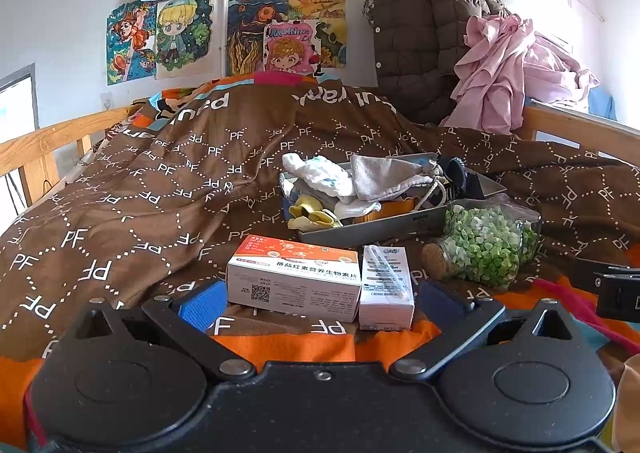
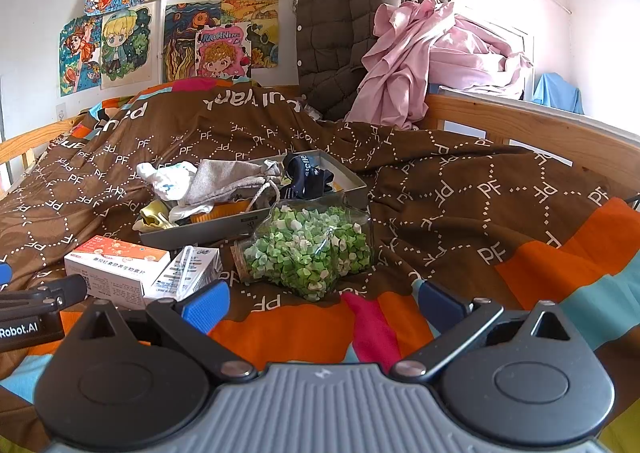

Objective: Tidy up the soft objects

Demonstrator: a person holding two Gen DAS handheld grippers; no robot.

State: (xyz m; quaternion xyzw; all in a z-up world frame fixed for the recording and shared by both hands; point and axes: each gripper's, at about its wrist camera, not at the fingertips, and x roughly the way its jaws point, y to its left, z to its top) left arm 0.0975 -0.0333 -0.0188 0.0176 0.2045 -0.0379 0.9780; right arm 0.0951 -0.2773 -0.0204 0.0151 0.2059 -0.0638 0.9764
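Observation:
A grey tray [image 1: 384, 227] [image 2: 192, 237] sits on the brown bedspread. It holds a white sock [image 1: 320, 175] [image 2: 168, 179], a grey drawstring pouch [image 1: 386, 177] [image 2: 228, 179], a yellow cloth [image 1: 310, 215] [image 2: 154, 213] and a dark sock [image 1: 454, 173] [image 2: 306, 175]. My left gripper [image 1: 316, 303] is open near the front, with an orange-and-white box [image 1: 296, 277] [image 2: 114, 269] and a small white carton [image 1: 386, 287] [image 2: 188, 273] between its blue fingers. My right gripper [image 2: 322, 305] is open and empty, just short of a glass jar of green paper stars [image 2: 310, 249] [image 1: 486, 245].
A brown quilted jacket [image 1: 424, 37] [image 2: 340, 33] and pink clothes [image 1: 504, 69] [image 2: 420, 57] are heaped at the bed's far right. Wooden rails [image 1: 44, 149] [image 2: 540, 133] run along both sides. Drawings [image 1: 240, 5] cover the wall behind.

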